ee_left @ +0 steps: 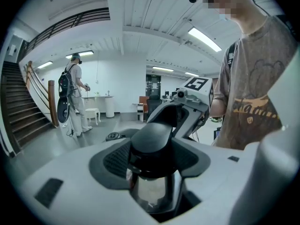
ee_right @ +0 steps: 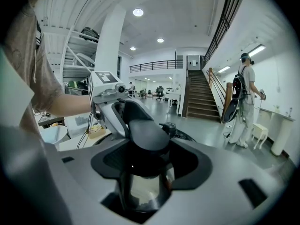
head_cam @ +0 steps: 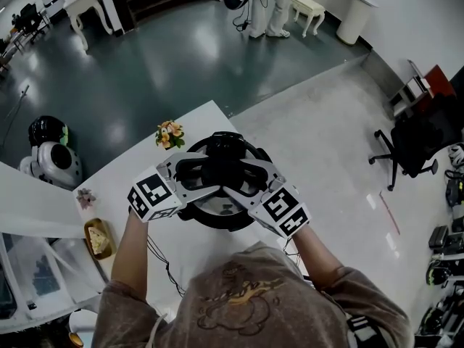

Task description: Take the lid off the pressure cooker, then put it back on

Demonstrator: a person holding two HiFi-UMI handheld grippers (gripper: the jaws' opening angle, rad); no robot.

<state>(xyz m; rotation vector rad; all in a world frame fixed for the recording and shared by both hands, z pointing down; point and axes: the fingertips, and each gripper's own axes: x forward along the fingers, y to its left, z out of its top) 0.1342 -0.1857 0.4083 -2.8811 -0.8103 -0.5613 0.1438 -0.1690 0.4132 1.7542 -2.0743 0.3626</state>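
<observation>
**Both grippers clamp the cooker's handles**

Head view: cooker (head_cam: 217, 214), lid (head_cam: 226, 145) on, stands on the table (head_cam: 130, 176). The left gripper (head_cam: 190, 174) and right gripper (head_cam: 250, 180) flank it, probably for a balanced twist.

Left gripper view: wide jaws pinch the left handle (ee_left: 150, 142).

Right gripper view: wide jaws likewise pinch the right handle (ee_right: 147, 135).

Shows black over gleaming steel on the pressure cooker (head_cam: 217, 212), pale grey shells with charcoal mesh-textured pads on the left gripper (head_cam: 190, 174) and right gripper (head_cam: 251, 178), and black-and-white square markers on both cubes. Reads white on the table (head_cam: 123, 172), peach and orange with green leaves in the flowers (head_cam: 170, 134), glossy dark teal on the far floor (head_cam: 145, 64). Goes taupe-brown on the shirt (head_cam: 246, 307) with a darker line-drawn print, black on the office chair (head_cam: 413, 140).
</observation>
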